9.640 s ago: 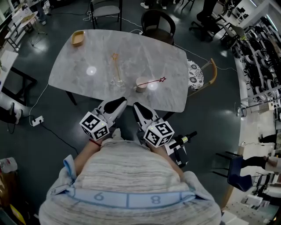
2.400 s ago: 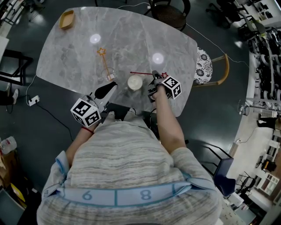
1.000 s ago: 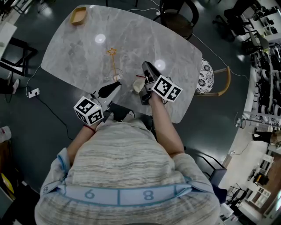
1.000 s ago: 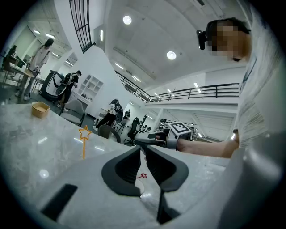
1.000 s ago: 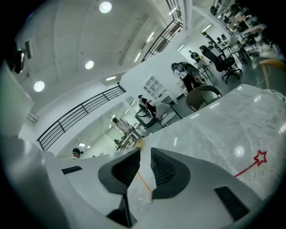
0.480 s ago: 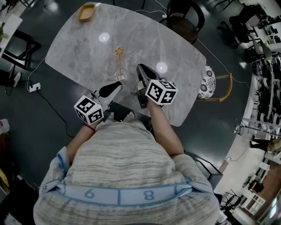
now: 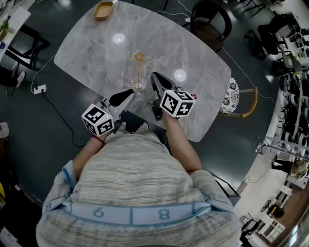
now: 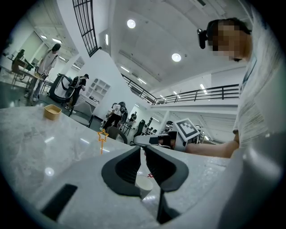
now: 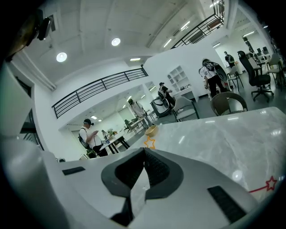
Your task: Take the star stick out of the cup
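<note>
Left gripper [image 7: 129, 92] jaws all but together, empty. Yellow star stick [image 7: 138, 72] upright in clear glass [image 7: 136, 86]. White paper cup [image 8: 145, 188] ahead of left jaws. Right gripper [image 7: 154, 77] pressed closed, empty. Thin red star stick [image 9: 263, 187] lies on grey marble table [image 7: 193, 53], right of that gripper, not touching

star stick [image 9: 270, 183] edge-cropped, cup [image 8: 144, 185] seemingly half-hidden

On the bench [image 7: 159, 38], a stick [image 7: 138, 70] in a glass [image 7: 136, 84] stands left of the cup [image 8: 145, 188]; a bowl [image 7: 103, 9] sits at the far corner.
</note>
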